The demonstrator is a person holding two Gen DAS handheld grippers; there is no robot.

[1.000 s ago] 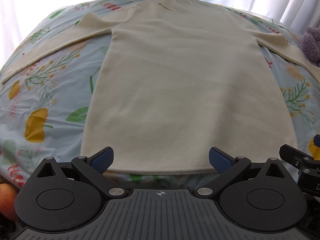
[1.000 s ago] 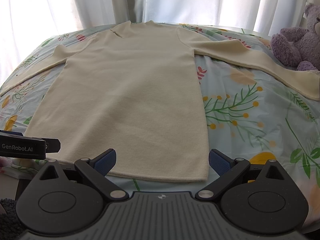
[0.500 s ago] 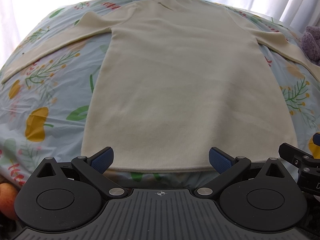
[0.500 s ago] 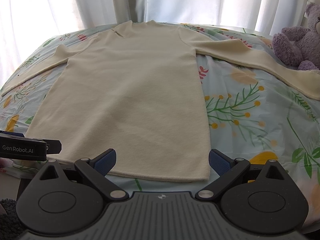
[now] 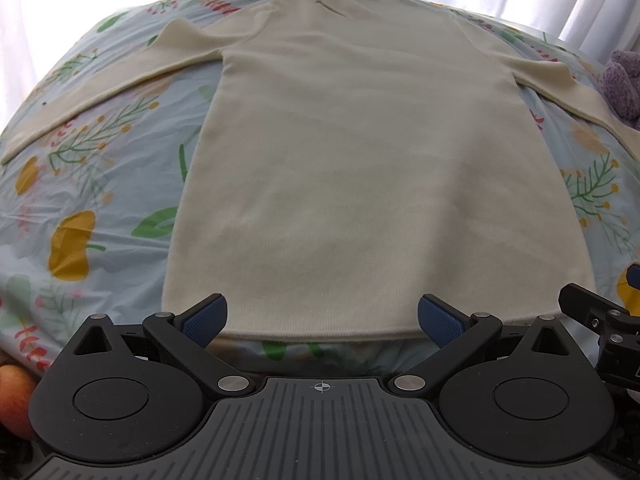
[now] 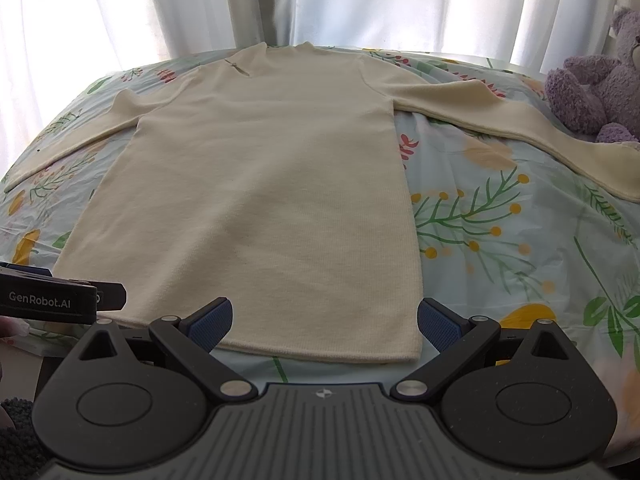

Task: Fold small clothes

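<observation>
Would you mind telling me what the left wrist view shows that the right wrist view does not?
Only the left wrist view: an orange-red round object at its lower left edge. Only the right wrist view: nearly the whole purple teddy bear and the "GenRobot.AI" label. Both: the cream garment spread flat on the floral bedsheet, curtains behind, each hand-held gripper open.

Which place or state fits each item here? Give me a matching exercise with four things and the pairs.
Things:
1. cream sweater
2. purple teddy bear
3. left gripper
4. white curtains

Places or states:
A. hanging behind the bed
B. spread flat on the floral bedsheet, sleeves out
C. open, at the sweater's hem
D. sitting by the end of the right sleeve

Pairs: 1-B, 2-D, 3-C, 4-A
</observation>
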